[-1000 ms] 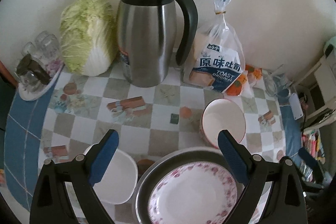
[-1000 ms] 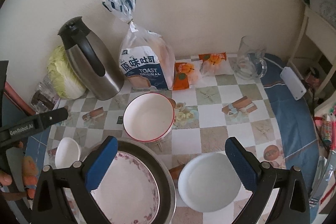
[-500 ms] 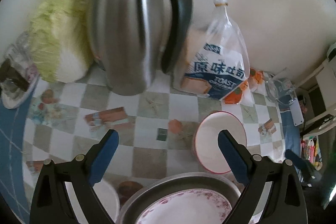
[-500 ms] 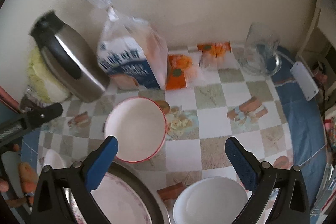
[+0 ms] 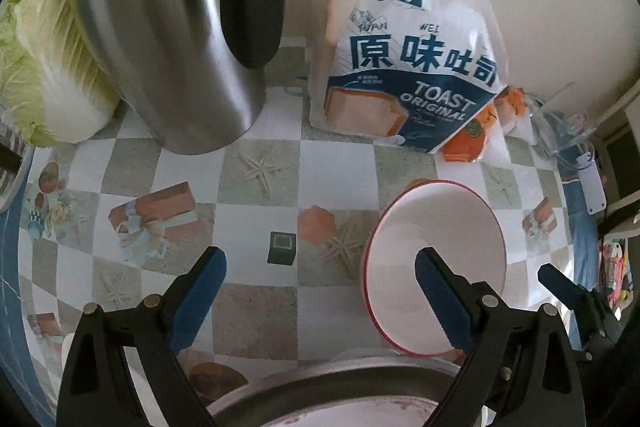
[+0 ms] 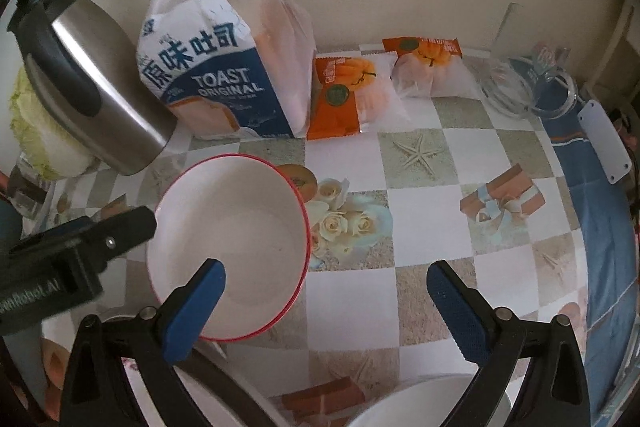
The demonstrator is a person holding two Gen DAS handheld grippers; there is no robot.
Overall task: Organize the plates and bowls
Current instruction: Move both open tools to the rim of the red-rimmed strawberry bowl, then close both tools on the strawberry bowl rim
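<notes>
Red-rimmed bowl [image 5: 434, 263] stands upright and empty on the checked surface [image 5: 256, 195], in front of the toast bag [image 5: 404, 67] and just behind the metal pan [image 5: 352, 385] that holds the flowered plate [image 5: 332, 417]. A white bowl [image 6: 424, 403] sits low in the right view. The step in hand looks like the reach for the red-rimmed bowl — nothing is gripped yet. The left gripper [image 5: 320, 291] has its jaws spread wide and empty, its right finger over the bowl's inside; the right gripper [image 6: 326, 301] is equally wide and empty, its left finger over the bowl's near rim. Next, I judge, one finger must drop inside the rim and the other outside, then close. Against a second ago, both cameras sit closer and lower: the steel jug [image 5: 172, 27] fills the left view's top, and the pan has slid to the bottom edge.
</notes>
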